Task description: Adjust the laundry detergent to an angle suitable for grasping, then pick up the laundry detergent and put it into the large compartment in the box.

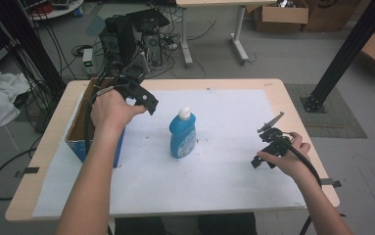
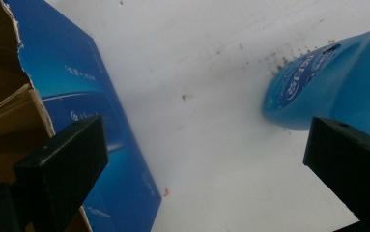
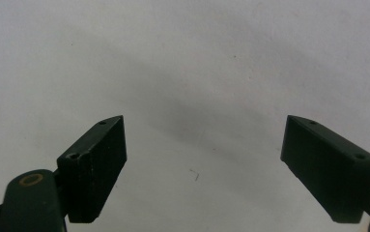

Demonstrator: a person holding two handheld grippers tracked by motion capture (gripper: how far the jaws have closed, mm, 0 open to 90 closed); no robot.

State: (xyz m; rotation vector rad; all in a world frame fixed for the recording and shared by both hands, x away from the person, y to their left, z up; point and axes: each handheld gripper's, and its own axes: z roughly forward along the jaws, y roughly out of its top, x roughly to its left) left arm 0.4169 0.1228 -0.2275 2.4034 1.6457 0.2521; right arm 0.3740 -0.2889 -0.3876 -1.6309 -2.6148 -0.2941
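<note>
The blue bottle [image 1: 182, 134] stands upright, long axis vertical, mid-table on the white sheet [image 1: 224, 171], lying at about four o'clock from the nearer left gripper [image 1: 148, 104], whose jaws gape empty beside the box [image 1: 77, 142], while the right gripper [image 1: 268, 147], also open and empty, rests well apart at three o'clock.

On the bench [image 1: 273, 88] two things stand in the way: an upright blue bottle [image 1: 182, 134] near the middle and an open cardboard box [image 1: 80, 132] along the left edge. Between them runs a bare strip of white sheet [image 1: 146, 166], and the left hand-held gripper [image 1: 148, 104] hangs over it with jaws wide apart. Right of the bottle the sheet lies bare up to the right hand-held gripper [image 1: 261, 159], whose spread jaws have flat white sheet below.
</note>
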